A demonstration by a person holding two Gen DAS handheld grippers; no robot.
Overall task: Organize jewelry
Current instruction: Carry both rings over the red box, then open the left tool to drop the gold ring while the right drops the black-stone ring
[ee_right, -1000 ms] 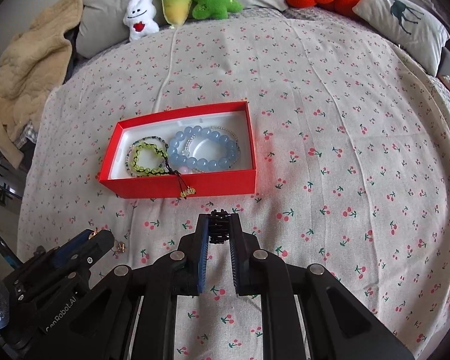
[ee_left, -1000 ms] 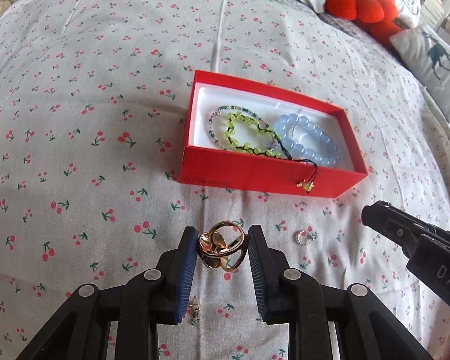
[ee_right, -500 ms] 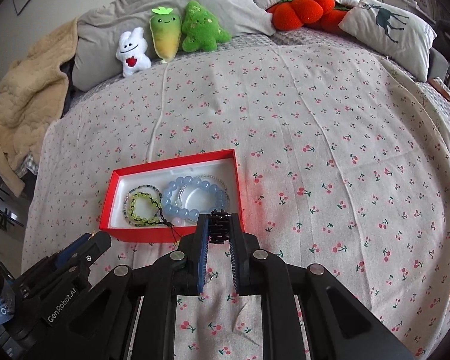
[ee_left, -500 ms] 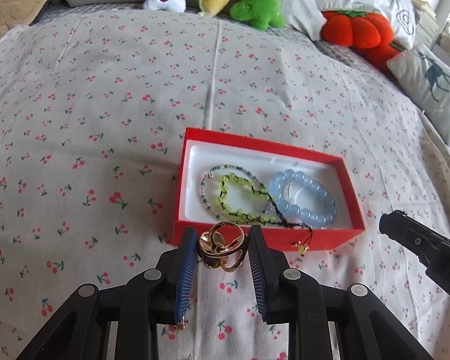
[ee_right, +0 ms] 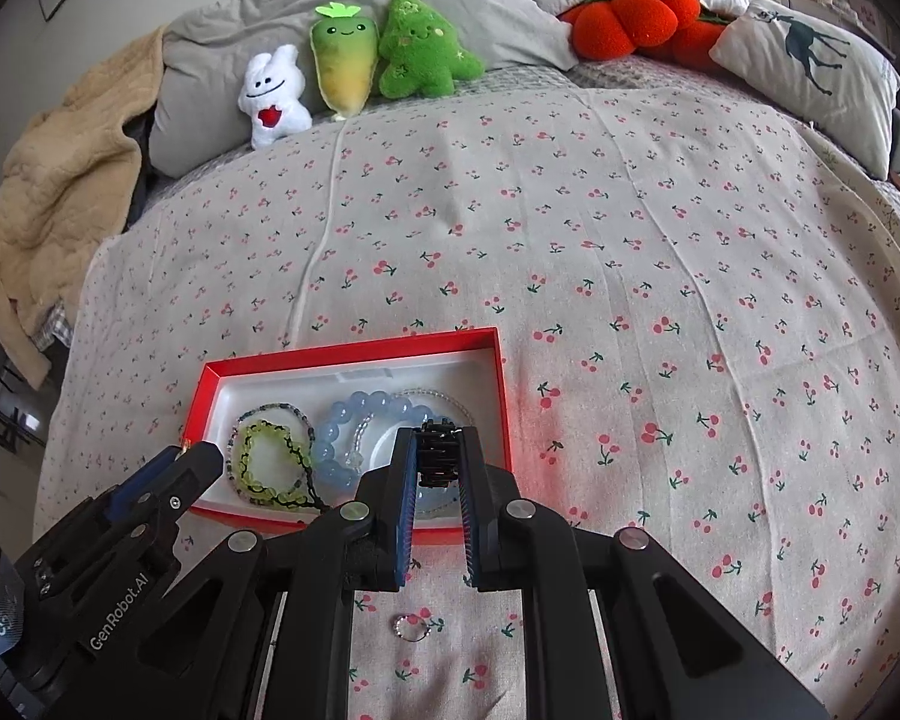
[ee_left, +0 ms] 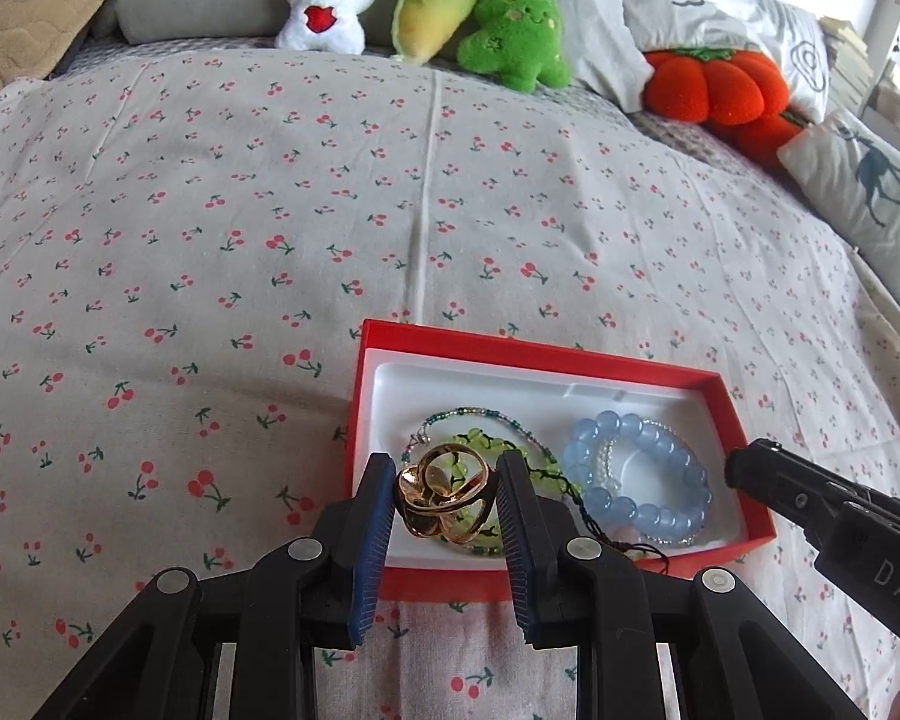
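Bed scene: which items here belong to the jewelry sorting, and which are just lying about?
Job:
- left gripper clamping the gold ring
- right gripper clamping a black piece
- red box with the green bracelet and blue bracelet
- small ring on the sheet

Lying about:
- plush toys
- deer pillow
- tan blanket

A home bedroom: cherry-print bedspread (ee_right: 630, 276), plush toys (ee_right: 354, 60) at twelve o'clock, deer pillow (ee_right: 810, 66) at two o'clock.
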